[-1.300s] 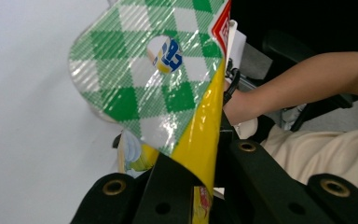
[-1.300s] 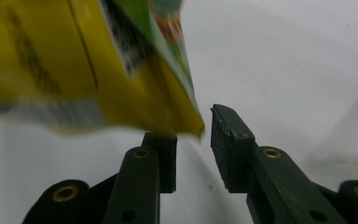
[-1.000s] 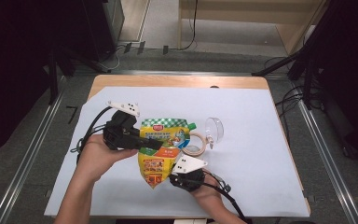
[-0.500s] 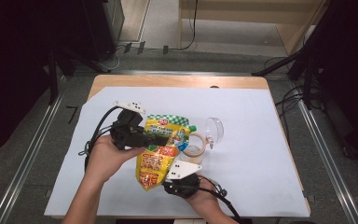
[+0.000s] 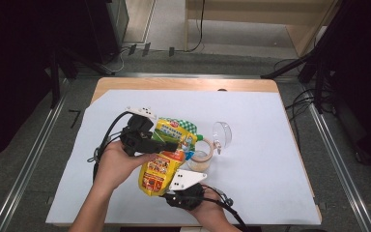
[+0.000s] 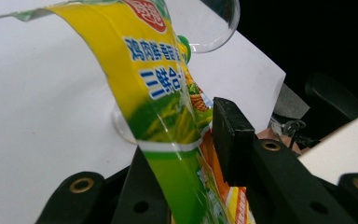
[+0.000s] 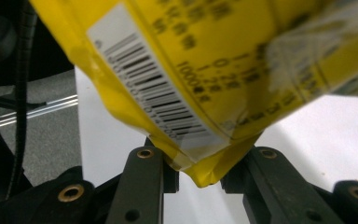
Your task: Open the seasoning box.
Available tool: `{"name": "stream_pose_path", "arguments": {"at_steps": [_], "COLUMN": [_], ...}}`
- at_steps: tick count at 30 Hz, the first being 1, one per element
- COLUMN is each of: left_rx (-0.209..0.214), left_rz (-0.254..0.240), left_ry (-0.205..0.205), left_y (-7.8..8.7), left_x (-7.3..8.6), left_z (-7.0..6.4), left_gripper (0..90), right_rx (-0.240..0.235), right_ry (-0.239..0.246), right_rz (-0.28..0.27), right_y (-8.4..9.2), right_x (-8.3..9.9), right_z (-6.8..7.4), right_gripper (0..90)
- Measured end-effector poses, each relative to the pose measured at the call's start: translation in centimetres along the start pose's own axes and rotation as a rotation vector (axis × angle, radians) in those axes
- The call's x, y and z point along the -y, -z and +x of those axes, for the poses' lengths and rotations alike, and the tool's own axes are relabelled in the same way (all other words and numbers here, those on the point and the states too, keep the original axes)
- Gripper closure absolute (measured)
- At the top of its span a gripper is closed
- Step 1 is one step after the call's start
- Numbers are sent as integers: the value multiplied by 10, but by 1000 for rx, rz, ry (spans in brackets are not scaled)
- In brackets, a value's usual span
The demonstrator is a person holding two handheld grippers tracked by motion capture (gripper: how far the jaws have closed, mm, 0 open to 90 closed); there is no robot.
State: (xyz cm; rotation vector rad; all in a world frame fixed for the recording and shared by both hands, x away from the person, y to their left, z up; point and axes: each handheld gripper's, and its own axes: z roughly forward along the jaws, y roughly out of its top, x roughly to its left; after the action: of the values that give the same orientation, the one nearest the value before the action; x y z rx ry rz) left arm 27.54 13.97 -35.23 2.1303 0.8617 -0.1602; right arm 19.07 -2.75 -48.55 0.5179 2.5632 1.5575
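A yellow and green snack bag (image 5: 166, 154) hangs tilted between both grippers, its top end over a small glass jar (image 5: 200, 157) with a hinged clear lid (image 5: 221, 134). My left gripper (image 5: 174, 145) reaches in from the left. Its jaws have just been opening, and the bag's upper part (image 6: 163, 93) passes loosely between them, with the left gripper (image 6: 186, 144) open around it. My right gripper (image 5: 163, 191) comes from below and is shut on the bag's bottom corner (image 7: 205, 172). The barcode side of the bag (image 7: 168, 107) faces that camera.
A white sheet (image 5: 270, 145) covers the wooden table (image 5: 174, 84). The jar's lid (image 6: 214, 23) stands swung back to the right of the jar. Cables trail from both grippers near the table's front edge. Metal rails run along both sides of the table.
The bag has risen from lying flat and now tilts with its top toward the jar. The left gripper has shifted a little right. The right hand has lifted the bag's bottom.
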Motion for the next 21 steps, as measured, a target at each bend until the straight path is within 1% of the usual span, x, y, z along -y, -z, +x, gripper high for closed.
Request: {"name": "stream_pose_path", "arguments": {"at_steps": [5, 8, 10, 13, 16, 18, 21], "left_rx": [-8, -22, -25, -38, -52, -60, -62], "left_rz": [16, 21, 25, 27, 41, 54, 74], "left_ry": [6, 3, 19, 19, 23, 23, 42], "left_y": [-4, -7, -8, -11, -16, -21, -26], "left_x": [-1, -1, -1, -1, -3, -4, -7], "left_z": [-1, -1, -1, -1, -2, -2, -3], "left_gripper": [727, 703, 685, 654, 627, 626, 622], "right_rx": [-20, -34, -41, -54, -69, -75, -75], "right_ry": [-9, -16, -21, -36, -48, -46, -29], "right_rz": [3, 5, 6, -2, -3, 2, 9], "right_y": [1, 0, 0, 1, 1, 0, -1], "right_x": [-3, -4, -5, -7, -8, -9, -10], "right_z": [3, 4, 4, 3, 4, 4, 7], "right_gripper": [744, 741, 740, 738, 733, 728, 719]}}
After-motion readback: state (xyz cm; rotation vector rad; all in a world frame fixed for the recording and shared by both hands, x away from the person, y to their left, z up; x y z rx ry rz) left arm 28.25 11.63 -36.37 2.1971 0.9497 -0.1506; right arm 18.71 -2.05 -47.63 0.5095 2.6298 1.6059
